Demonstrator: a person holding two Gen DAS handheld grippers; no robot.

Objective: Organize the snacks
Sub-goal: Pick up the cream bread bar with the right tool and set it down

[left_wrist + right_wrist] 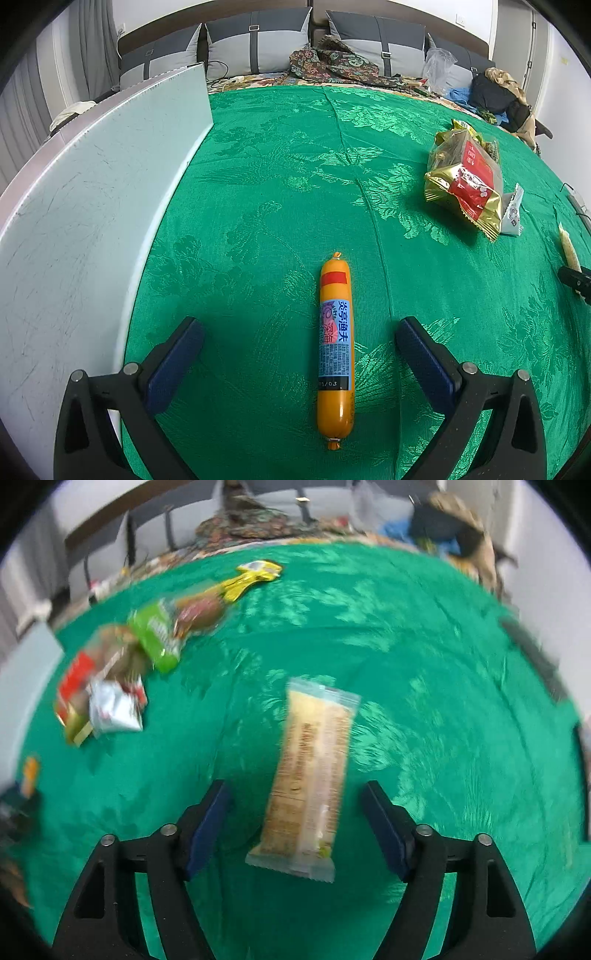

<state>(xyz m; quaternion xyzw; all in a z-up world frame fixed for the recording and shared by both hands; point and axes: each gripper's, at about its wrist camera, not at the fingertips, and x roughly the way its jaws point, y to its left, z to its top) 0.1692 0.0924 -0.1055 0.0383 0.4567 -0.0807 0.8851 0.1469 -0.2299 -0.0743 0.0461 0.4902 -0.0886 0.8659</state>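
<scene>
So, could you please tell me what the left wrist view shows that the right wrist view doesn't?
Only the left wrist view shows the white board standing at the cloth's left edge, and the open left gripper straddling the orange sausage. Only the right wrist view, blurred, shows the open right gripper straddling the beige snack bar, plus a green packet. Both show the green tablecloth and the red-and-gold packet.

bright, even light | left sharp | right motion-blurred | fisheye edges warped

Both hand-held grippers (300, 341) (296, 805) wide apart.
</scene>
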